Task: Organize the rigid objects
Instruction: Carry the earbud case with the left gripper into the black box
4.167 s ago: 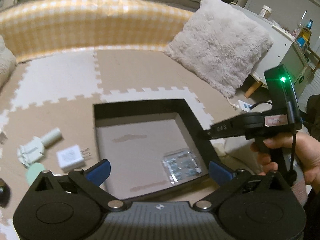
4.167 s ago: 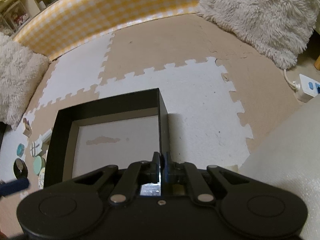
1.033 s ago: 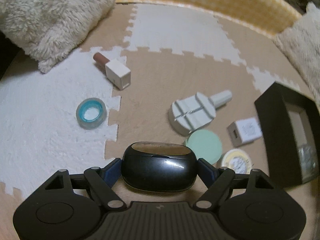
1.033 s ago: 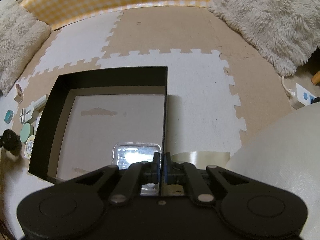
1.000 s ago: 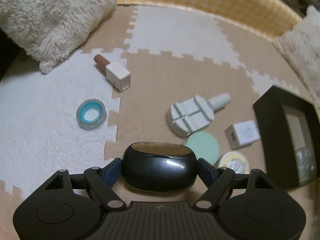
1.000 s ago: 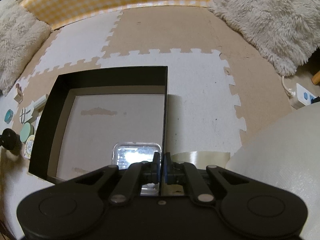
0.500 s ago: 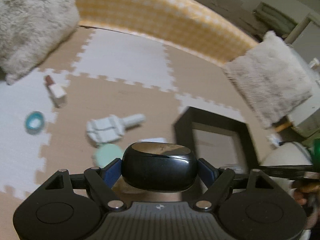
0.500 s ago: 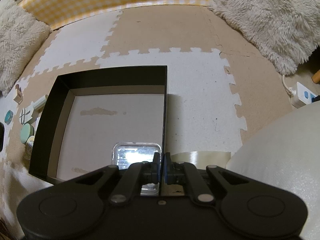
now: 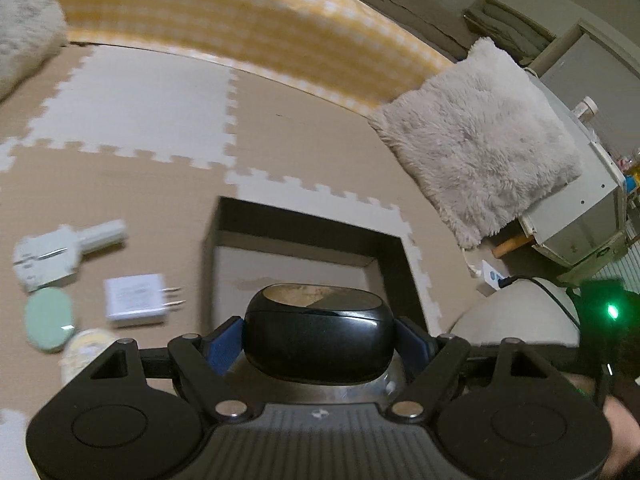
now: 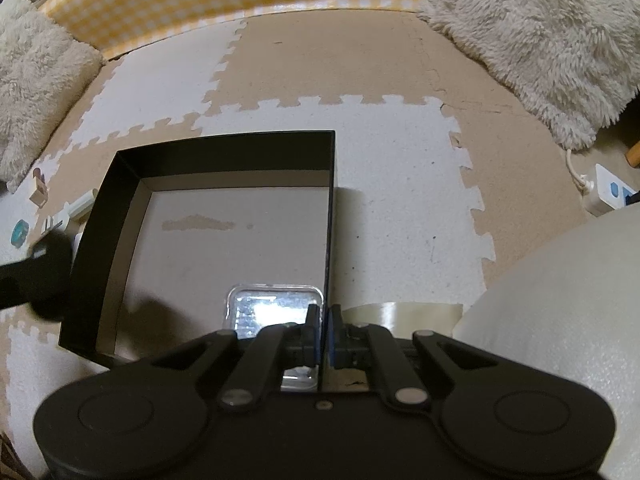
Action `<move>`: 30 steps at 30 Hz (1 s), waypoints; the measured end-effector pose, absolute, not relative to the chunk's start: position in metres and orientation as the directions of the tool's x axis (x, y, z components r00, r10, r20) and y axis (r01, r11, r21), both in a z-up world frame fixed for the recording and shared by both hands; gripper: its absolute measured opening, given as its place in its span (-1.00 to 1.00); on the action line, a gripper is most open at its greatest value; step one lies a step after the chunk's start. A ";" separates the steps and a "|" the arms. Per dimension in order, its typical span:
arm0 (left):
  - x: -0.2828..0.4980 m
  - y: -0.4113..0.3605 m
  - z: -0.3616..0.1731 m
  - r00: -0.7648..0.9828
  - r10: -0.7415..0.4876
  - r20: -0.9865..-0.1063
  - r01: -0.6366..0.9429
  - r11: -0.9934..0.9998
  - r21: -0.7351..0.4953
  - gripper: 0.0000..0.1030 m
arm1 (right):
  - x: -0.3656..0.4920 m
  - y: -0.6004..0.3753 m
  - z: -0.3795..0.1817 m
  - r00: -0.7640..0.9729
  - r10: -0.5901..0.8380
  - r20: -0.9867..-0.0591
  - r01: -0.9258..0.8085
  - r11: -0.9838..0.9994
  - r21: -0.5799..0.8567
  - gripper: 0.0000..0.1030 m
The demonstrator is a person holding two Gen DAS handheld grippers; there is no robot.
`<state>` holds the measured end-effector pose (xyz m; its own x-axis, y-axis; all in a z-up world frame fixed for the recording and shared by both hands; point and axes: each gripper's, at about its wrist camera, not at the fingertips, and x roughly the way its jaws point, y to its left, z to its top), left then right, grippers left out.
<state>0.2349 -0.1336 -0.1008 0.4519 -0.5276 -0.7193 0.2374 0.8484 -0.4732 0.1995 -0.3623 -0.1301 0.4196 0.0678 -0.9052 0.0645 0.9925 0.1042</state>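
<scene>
My left tongs (image 9: 319,338) clamp a glossy black oval case (image 9: 318,332) between their blue pads, holding it above the near part of the black box (image 9: 308,232). My right tongs (image 10: 324,330) are pinched narrow on the box's right wall (image 10: 329,216), one finger on each side of it. Inside the box, at its near right corner, lies a clear plastic packet (image 10: 272,304) (shiny, contents unreadable). Left of the box on the foam floor mat (image 9: 132,100) sit a white charger plug (image 9: 134,298), a mint green disc (image 9: 48,318) and a white tool with a handle (image 9: 60,250). Farther off, a fluffy cushion (image 9: 480,136) leans beside the yellow checked border (image 9: 240,28).
</scene>
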 end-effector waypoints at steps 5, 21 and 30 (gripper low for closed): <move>0.260 -0.177 -0.117 0.435 -0.522 -0.734 0.244 0.853 -0.462 0.57 | 0.192 -0.356 -0.127 0.427 0.049 -0.903 0.043 0.996 0.074 -0.91; 0.312 -0.225 -0.177 0.442 -0.490 -0.751 0.158 0.867 -0.472 0.57 | 0.192 -0.360 -0.127 0.429 0.067 -0.901 0.046 0.994 0.095 -0.91; 0.315 -0.229 -0.182 0.435 -0.533 -0.726 0.148 0.837 -0.526 0.72 | 0.192 -0.361 -0.127 0.427 0.070 -0.901 0.038 0.995 0.095 -0.91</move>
